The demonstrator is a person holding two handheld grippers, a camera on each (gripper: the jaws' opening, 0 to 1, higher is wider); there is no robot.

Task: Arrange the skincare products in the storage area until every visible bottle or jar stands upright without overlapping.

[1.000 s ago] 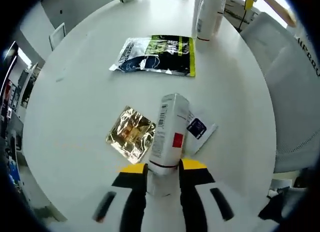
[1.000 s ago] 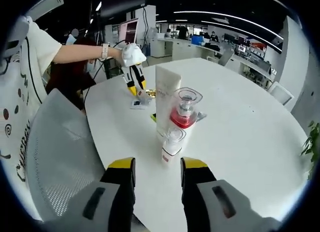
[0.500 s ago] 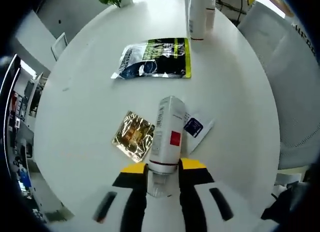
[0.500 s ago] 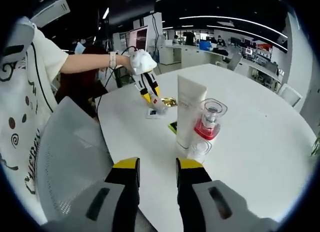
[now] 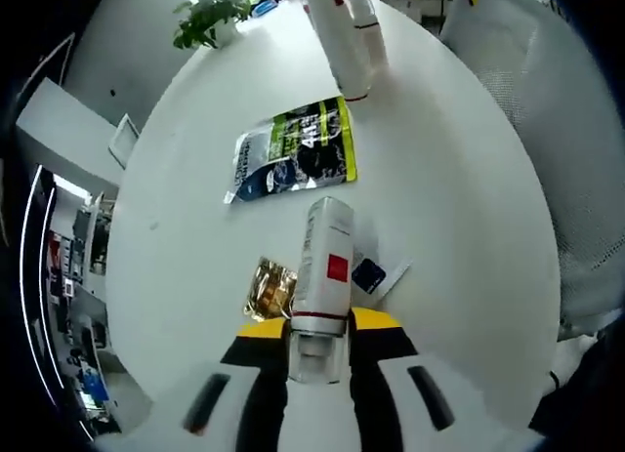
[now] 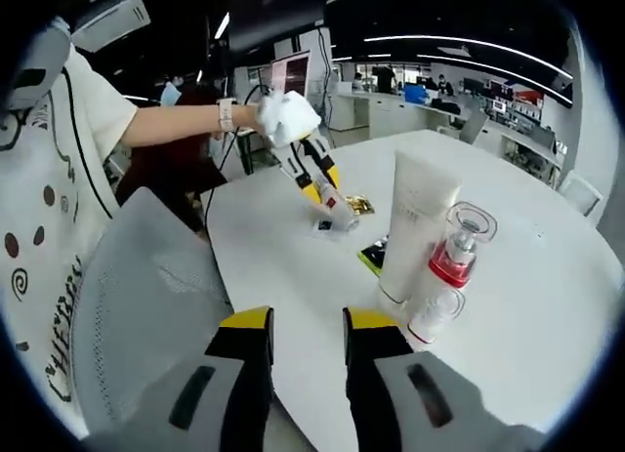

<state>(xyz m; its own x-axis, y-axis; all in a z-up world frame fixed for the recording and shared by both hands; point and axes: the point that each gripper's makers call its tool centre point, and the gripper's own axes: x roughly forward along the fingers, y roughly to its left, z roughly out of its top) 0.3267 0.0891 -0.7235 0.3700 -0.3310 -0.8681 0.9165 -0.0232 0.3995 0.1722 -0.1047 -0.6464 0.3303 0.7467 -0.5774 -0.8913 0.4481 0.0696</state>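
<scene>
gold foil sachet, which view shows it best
The left gripper view: the gold foil sachet lies close beneath the held white bottle. The right gripper view shows a small distant glint.

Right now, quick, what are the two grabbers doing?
Left gripper: shut on the white bottle, clamped at its cap end.
Right gripper: holding nothing, jaws a little apart, above the white table.

Left gripper (image 5: 318,327) clamped and raised, right gripper (image 6: 306,320) empty, jaws narrowly parted
</scene>
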